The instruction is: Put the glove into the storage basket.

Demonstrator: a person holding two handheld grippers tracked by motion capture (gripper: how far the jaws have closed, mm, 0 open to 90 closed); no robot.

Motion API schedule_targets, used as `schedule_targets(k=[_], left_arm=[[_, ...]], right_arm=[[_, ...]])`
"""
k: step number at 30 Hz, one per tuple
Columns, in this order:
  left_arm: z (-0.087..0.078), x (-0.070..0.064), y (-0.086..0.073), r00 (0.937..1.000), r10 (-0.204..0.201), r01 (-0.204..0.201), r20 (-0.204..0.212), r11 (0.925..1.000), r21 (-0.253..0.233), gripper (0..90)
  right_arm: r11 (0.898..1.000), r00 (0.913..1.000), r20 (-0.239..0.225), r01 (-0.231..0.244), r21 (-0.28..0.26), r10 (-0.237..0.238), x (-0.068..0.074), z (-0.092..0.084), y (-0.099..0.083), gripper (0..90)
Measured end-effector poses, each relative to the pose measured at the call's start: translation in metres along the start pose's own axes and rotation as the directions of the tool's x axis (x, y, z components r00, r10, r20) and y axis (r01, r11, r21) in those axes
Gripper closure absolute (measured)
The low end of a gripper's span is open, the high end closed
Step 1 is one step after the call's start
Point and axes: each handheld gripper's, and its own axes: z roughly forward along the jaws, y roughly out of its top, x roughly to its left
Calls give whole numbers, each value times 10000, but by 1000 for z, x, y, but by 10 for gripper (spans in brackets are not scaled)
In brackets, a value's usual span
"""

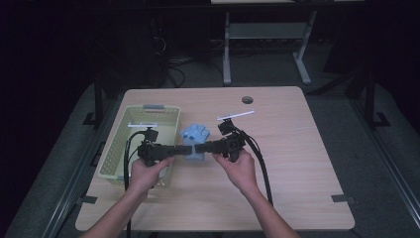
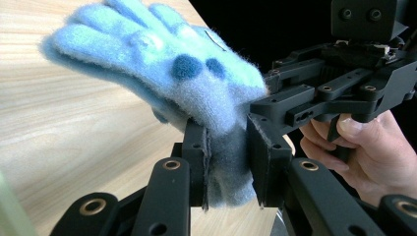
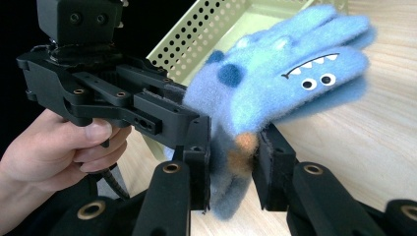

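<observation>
Glove (image 1: 194, 140), fuzzy and light blue, sits at the centre of the high view, just right of the basket (image 1: 115, 149), held between the two grippers that meet there. Its fingers point toward the top of the frame and its cuff toward the bottom.

In the left gripper view the glove (image 2: 162, 73) fills the upper left, with two dark blue spots on it; its greyer cuff hangs down between the jaws of the left gripper (image 2: 228, 162), which press on it from both sides. The right gripper (image 2: 314, 101) comes in from the right of that frame, its tip at the glove's edge, with a hand (image 2: 364, 152) behind it.

In the right gripper view the glove (image 3: 290, 73) lies at upper right and shows a stitched face with two eyes and a toothed mouth. The cuff, with an orange patch, is clamped between the jaws of the right gripper (image 3: 233, 167). The left gripper (image 3: 113, 98) enters from the left, its tip against the glove, a hand (image 3: 54, 147) wrapped on its grip.

The basket (image 3: 206, 39) is pale green and perforated, just behind the glove in that view. In the high view the table (image 1: 307, 163) is bare wood to the right and toward the bottom edge; the basket takes the left side.
</observation>
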Motion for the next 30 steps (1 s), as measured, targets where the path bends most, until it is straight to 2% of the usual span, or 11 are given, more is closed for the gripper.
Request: schedule_targets(k=[3, 13, 20, 30], left_arm=[[-2, 0, 0, 10000, -21, 21, -45, 10000, -26, 710], [-14, 3, 2, 9999, 101, -102, -111, 9999, -80, 710], [-22, 6, 3, 9998, 75, -78, -165, 9999, -151, 710], [-35, 13, -1, 9997, 110, -114, -230, 9998, -191, 711]], right_arm=[[10000, 10000, -65, -47, 48, 47, 1, 2, 2, 706], [9995, 9995, -53, 303, 127, -303, 8, 10, 9, 705], [9994, 9994, -152, 302, 147, -300, 12, 16, 13, 704], [9984, 9987, -244, 465, 328, -457, 20, 30, 17, 702]])
